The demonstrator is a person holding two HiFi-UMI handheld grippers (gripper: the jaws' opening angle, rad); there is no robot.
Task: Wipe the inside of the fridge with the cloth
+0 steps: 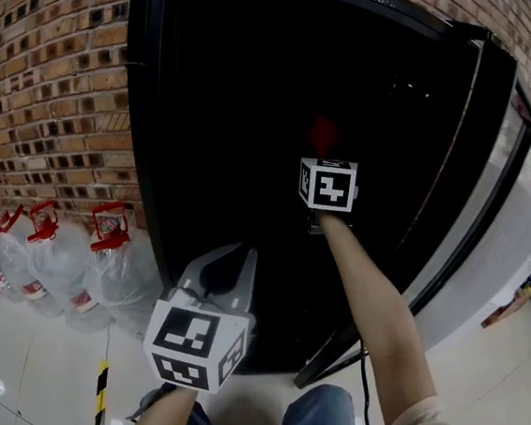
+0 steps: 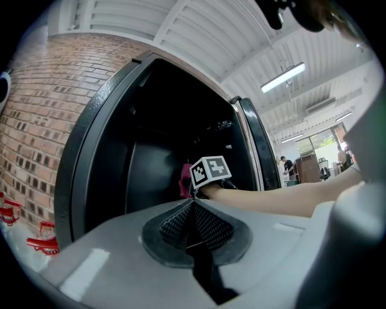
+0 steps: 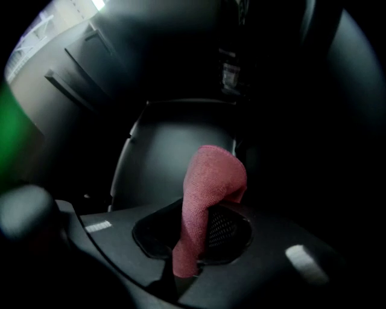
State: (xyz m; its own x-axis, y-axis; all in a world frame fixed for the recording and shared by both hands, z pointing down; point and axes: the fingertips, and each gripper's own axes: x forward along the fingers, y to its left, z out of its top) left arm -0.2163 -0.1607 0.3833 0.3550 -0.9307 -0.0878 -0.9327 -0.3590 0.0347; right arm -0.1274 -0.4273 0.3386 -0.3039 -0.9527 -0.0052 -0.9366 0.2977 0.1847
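Inside the dark fridge point(image 1: 169, 123), the right gripper point(image 3: 194, 236) is reached well in at arm's length, its jaws clamped on the lower end of a red cloth point(image 3: 208, 181), which stands up between them and flops over at the top. Whether the cloth touches the pale inner wall point(image 3: 158, 158) ahead of it cannot be told. The hold looks narrow, on a single fold, so a firm drag across a surface could pull the cloth free and drop it into the gloom. Because the loose end folds back on itself, the hard jaw tips might meet the wall first and scrape rather than wipe. Poor light makes missed patches likely too. Outside, low before the opening, the left gripper point(image 1: 223, 275) waits with jaws together on nothing, clear of the open door point(image 1: 489, 183).
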